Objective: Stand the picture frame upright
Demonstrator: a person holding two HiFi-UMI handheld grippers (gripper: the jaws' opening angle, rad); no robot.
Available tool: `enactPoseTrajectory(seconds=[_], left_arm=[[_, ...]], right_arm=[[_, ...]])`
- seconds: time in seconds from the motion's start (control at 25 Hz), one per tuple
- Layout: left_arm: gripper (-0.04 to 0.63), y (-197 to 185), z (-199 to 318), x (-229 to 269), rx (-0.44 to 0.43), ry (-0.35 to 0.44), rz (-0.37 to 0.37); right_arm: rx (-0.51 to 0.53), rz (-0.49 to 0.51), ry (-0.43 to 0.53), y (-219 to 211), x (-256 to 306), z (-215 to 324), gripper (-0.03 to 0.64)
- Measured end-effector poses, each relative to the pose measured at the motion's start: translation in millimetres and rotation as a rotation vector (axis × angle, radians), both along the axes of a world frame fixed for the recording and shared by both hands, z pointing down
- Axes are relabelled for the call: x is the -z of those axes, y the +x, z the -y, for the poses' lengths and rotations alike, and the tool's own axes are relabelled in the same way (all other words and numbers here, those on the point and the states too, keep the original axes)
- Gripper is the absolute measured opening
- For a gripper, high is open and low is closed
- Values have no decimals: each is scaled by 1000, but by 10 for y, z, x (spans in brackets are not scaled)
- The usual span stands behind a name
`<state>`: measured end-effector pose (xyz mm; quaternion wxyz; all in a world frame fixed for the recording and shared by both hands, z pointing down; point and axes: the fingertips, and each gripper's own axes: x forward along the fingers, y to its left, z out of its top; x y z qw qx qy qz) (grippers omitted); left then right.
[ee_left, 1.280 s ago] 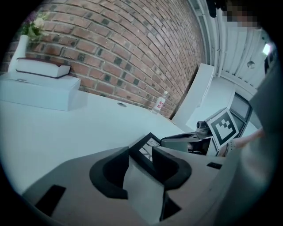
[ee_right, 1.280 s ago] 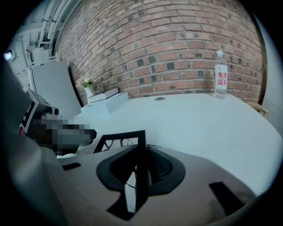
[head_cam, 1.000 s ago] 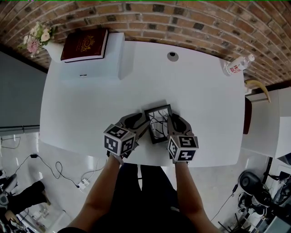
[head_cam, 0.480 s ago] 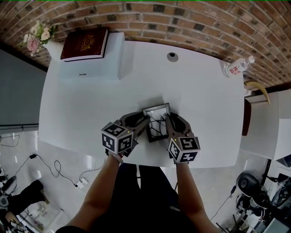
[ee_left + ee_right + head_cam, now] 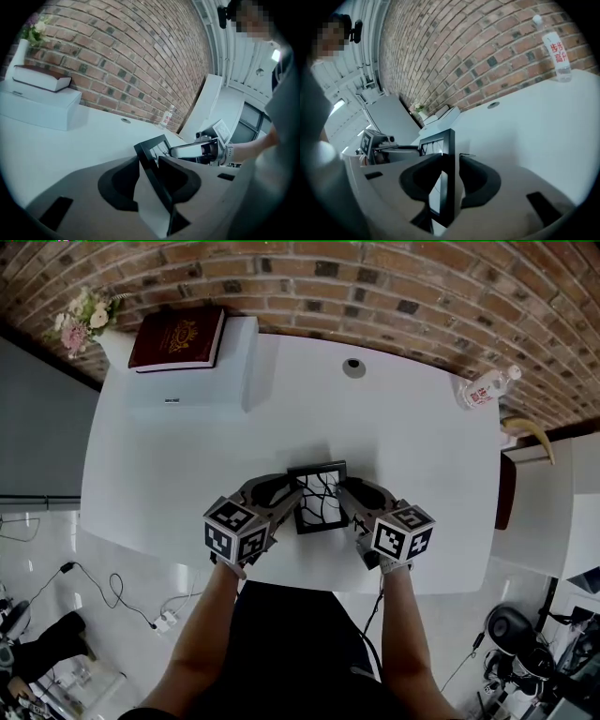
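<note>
Two grippers flank the picture frame [image 5: 319, 498], which stands close to upright on the white table [image 5: 403, 427], by its near edge and about midway between left and right. On the frame's left edge the left gripper [image 5: 286, 493] is closing its jaws, with the pads against it. The jaws of the right gripper [image 5: 352, 495] are opening around the right edge, and a sliver of gap shows beside one pad. At the far left a dark red book [image 5: 178, 337] lies on a white box [image 5: 211, 381]. A bottle [image 5: 486, 387] stands at the far right.
</note>
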<state>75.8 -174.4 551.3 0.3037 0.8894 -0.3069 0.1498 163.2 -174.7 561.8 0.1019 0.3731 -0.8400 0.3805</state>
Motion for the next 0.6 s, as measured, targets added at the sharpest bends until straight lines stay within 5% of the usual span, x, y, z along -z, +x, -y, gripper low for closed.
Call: enactPoseTrajectory(seconds=[0.6], left_arm=[[133,-25,414,208,-34,133,99]], right_arm=[[37,-39,85,-83,198,328,92]])
